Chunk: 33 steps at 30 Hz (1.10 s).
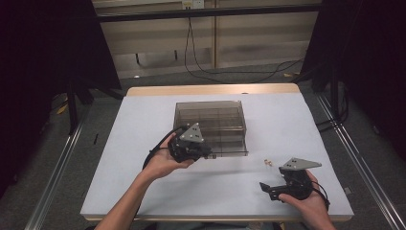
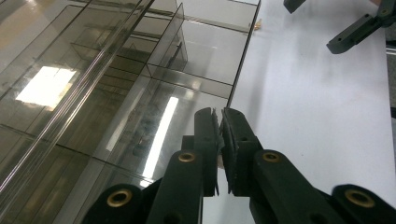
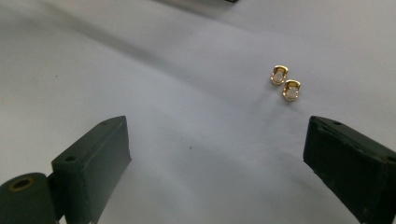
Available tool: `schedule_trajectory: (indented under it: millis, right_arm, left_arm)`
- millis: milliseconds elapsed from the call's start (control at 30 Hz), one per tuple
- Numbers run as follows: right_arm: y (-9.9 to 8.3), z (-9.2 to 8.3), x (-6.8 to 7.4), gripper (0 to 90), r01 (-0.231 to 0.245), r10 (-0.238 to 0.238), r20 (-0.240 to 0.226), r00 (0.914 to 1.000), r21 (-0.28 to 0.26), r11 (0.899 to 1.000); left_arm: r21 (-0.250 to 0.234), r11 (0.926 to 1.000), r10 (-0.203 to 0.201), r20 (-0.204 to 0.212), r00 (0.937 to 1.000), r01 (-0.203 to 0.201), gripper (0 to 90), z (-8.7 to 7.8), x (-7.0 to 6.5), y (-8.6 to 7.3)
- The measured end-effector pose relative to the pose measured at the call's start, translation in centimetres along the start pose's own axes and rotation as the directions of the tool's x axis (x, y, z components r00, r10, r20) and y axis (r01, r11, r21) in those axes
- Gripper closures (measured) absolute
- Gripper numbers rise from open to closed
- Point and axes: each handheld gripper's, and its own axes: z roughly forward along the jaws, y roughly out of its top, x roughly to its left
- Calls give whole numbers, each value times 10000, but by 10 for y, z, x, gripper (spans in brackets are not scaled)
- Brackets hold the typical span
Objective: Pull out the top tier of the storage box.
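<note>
The left gripper (image 2: 220, 140) is clamped on the clear box's lid (image 2: 140, 93), holding it open; the right gripper (image 3: 215, 154), jaws apart, hasn't picked up the gold earrings (image 3: 286, 83) at upper right.

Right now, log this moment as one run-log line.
left gripper: shut on lid edge of smoky clear plastic compartment box | right gripper: open, on table | two small gold earrings: lying loose ahead
</note>
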Motion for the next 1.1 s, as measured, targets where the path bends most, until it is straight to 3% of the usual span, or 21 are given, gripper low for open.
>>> schedule_trajectory:
  millis: [667, 833, 1000, 1100]
  right_arm:
    - [-2, -5, 0, 68, -31, 31, 35, 10000, -92, 10000]
    - [-3, -7, 0, 69, -52, 53, 24, 10000, -156, 9999]
    - [-3, -7, 0, 68, -52, 53, 55, 10000, -216, 9998]
    - [-2, -7, 0, 68, -89, 91, 72, 9999, -201, 9998]
  left_arm:
    - [-93, 9997, -246, -33, 9997, 246, 846, -2, -3, -3]
    - [-387, 9978, -545, -151, 9984, 539, 766, -3, -2, -6]
    - [-568, 9945, -906, -437, 9949, 881, 629, -10, -3, -11]
    - [-868, 9903, -1171, -1045, 9876, 1083, 486, -16, -3, -15]
